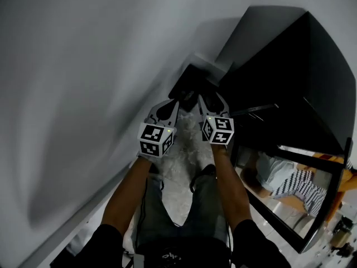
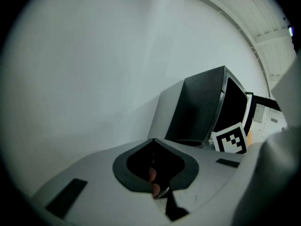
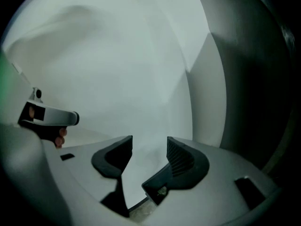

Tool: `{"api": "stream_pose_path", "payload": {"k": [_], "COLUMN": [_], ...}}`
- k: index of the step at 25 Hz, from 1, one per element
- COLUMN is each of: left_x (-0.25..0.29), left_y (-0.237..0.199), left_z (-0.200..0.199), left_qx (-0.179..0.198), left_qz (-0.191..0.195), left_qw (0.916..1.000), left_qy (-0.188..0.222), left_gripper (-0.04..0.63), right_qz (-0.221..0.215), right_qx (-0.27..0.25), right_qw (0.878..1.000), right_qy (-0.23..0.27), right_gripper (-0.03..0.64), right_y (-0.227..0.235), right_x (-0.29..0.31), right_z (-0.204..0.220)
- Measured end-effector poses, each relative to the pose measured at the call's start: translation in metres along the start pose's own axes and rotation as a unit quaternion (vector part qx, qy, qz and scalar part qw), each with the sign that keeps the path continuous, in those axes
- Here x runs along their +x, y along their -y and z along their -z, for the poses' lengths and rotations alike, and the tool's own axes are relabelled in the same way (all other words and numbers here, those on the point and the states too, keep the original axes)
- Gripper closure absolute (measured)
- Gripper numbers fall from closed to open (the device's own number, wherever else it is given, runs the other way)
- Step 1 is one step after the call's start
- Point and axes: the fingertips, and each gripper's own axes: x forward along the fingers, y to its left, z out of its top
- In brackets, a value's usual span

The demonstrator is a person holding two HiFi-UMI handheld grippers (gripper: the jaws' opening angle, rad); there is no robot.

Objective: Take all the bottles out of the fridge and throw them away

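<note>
No bottle shows in any view. A black appliance [image 1: 290, 77] with a grey side stands at the right against the white wall; in the left gripper view this dark box [image 2: 202, 107] has its front standing ajar. Both grippers are held side by side in front of me, pointing at the wall just left of it. The left gripper [image 1: 179, 99] is shut, its dark pads meeting at the tips [image 2: 153, 141] with nothing between them. The right gripper [image 1: 205, 100] is open, and only the bare wall shows between its ribbed pads [image 3: 149, 149].
A white wall [image 1: 83, 66] fills the left and centre. A black-framed glass table [image 1: 312, 205] with striped cloth [image 1: 301, 183] behind it is at the lower right. Marbled floor [image 1: 184, 149] lies under my legs. The right gripper's marker cube [image 2: 230, 138] shows in the left gripper view.
</note>
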Motion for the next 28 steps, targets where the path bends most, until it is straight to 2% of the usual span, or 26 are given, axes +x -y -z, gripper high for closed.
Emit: {"api": "stream_pose_path", "payload": {"k": [5,8,9,13,18,23,28], "left_x": [-0.041,-0.064,-0.071,-0.102,-0.136,-0.170,-0.208], "left_y": [0.019,0.031,0.033,0.042,0.062,0.082,0.099], "left_z": [-0.043,-0.069,-0.078,-0.112,-0.147,-0.169,-0.189], "left_qx": [-0.028,-0.026,-0.024,-0.023,-0.007,-0.027,-0.027], "left_qz": [0.000,0.004,0.005,0.011,0.042,0.065,0.083], "left_qw": [0.9996,0.9997,0.9997,0.9996,0.9990,0.9974,0.9961], "left_qy": [-0.001,-0.001,0.001,0.013,0.016,0.017,0.016], "left_gripper": [0.595,0.595,0.595,0.594,0.595,0.595,0.595], "right_qz": [0.015,0.029,0.030,0.034,0.055,0.084,0.110], "right_qx": [0.012,0.001,-0.002,0.002,0.015,0.031,0.056], "right_qw": [1.000,1.000,1.000,0.999,0.998,0.995,0.990], "right_qy": [-0.008,0.001,0.004,0.018,0.036,0.041,0.062], "right_gripper": [0.505,0.596,0.608,0.609,0.609,0.609,0.609], "right_y": [-0.029,-0.044,-0.051,-0.080,-0.112,-0.130,-0.146], "right_x": [-0.056,-0.088,-0.097,-0.135,-0.175,-0.221,-0.268], "right_z": [-0.053,-0.085,-0.094,-0.125,-0.156,-0.175,-0.194]}}
